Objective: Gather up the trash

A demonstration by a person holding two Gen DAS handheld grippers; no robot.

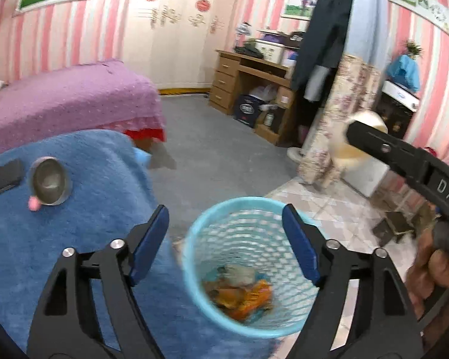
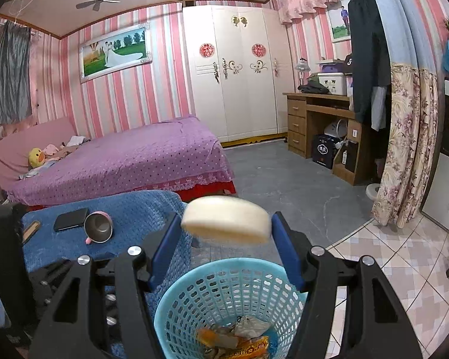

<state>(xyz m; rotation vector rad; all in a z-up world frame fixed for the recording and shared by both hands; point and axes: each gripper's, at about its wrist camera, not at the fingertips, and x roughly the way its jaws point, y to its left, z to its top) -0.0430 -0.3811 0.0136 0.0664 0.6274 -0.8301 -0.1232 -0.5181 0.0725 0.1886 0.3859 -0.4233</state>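
Turquoise plastic mesh forms the waste basket (image 1: 248,266), which in the left wrist view stands just beyond and below the left gripper (image 1: 226,239); its jaws are spread wide with nothing between them. Crumpled wrappers (image 1: 239,291), orange and grey, already lie on the basket floor, so part of the collecting appears done. At upper right the right gripper's finger reaches in, a pale round object (image 1: 365,133) blurred at its tip. In the right wrist view the right gripper (image 2: 226,254) stands wide open above the basket rim; the cream, disc-shaped piece (image 2: 226,223) sits between the blue pads (image 2: 164,251), blurred, and whether they still press on it cannot be told. It seems to be on its way into the basket. A metal cup (image 2: 98,227) and dark case (image 2: 70,219) remain on the blue cloth (image 2: 134,212), left of the jaws.
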